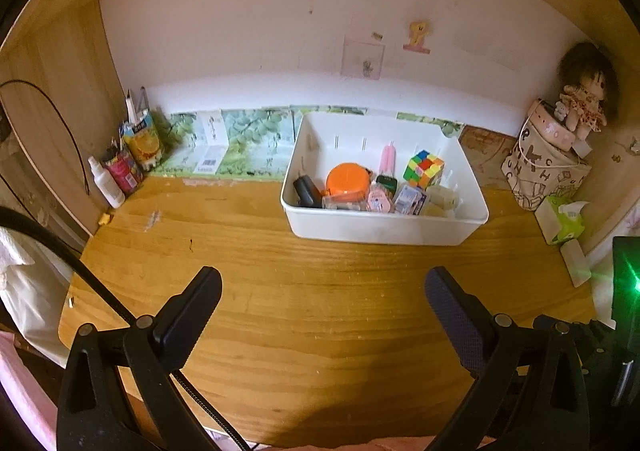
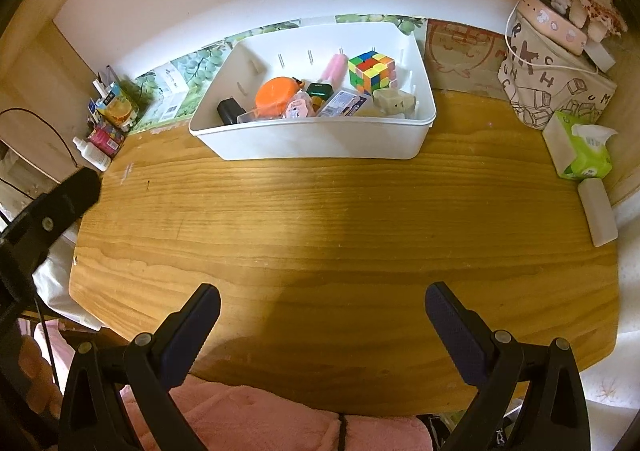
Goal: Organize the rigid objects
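Note:
A white bin (image 1: 384, 229) (image 2: 320, 141) stands at the back of the wooden desk. It holds several small items: an orange round case (image 1: 346, 180) (image 2: 276, 93), a colourful puzzle cube (image 1: 424, 168) (image 2: 372, 69), a black box (image 1: 306, 191) (image 2: 230, 111), a pink tube (image 2: 335, 67). My left gripper (image 1: 323, 289) hangs open over bare wood in front of the bin, nothing between its fingers. My right gripper (image 2: 323, 303) is open over the desk's near edge, also with nothing in it. The left gripper's finger (image 2: 76, 187) shows at the left edge of the right wrist view.
Juice cartons (image 1: 142, 143), a pink can and a white bottle (image 1: 106, 183) crowd the back left corner. At the right stand a printed bag (image 2: 556, 91) with a doll (image 1: 584, 91) on top, a green tissue pack (image 2: 584, 149) and a white case (image 2: 598, 211). Pink fabric (image 2: 240, 419) lies below the desk edge.

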A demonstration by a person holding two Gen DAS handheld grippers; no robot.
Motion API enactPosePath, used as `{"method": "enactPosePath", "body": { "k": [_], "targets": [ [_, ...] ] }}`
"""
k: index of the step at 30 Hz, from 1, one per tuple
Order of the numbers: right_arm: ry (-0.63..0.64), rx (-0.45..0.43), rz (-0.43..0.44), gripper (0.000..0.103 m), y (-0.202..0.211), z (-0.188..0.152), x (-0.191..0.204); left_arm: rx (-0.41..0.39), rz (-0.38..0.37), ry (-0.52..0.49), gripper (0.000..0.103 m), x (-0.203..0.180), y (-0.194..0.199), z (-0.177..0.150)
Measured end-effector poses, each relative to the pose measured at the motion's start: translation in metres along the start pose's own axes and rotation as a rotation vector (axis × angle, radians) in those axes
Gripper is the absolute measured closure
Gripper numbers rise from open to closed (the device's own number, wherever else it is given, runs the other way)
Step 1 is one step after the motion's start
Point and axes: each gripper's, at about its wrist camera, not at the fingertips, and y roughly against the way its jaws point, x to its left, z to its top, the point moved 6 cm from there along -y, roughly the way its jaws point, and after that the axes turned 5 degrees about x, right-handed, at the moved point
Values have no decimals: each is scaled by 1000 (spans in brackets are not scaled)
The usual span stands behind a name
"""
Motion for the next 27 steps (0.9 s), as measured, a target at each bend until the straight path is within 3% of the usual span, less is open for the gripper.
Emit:
{"method": "enactPosePath", "body": {
  "k": [7,27],
  "targets": [
    [3,-10,-4,0,1,-1,1,-29,0,-18,1,-3,6,1],
    [32,17,8,0,2,-24,12,17,31,-13,1,2,13,-23]
  ]
}}
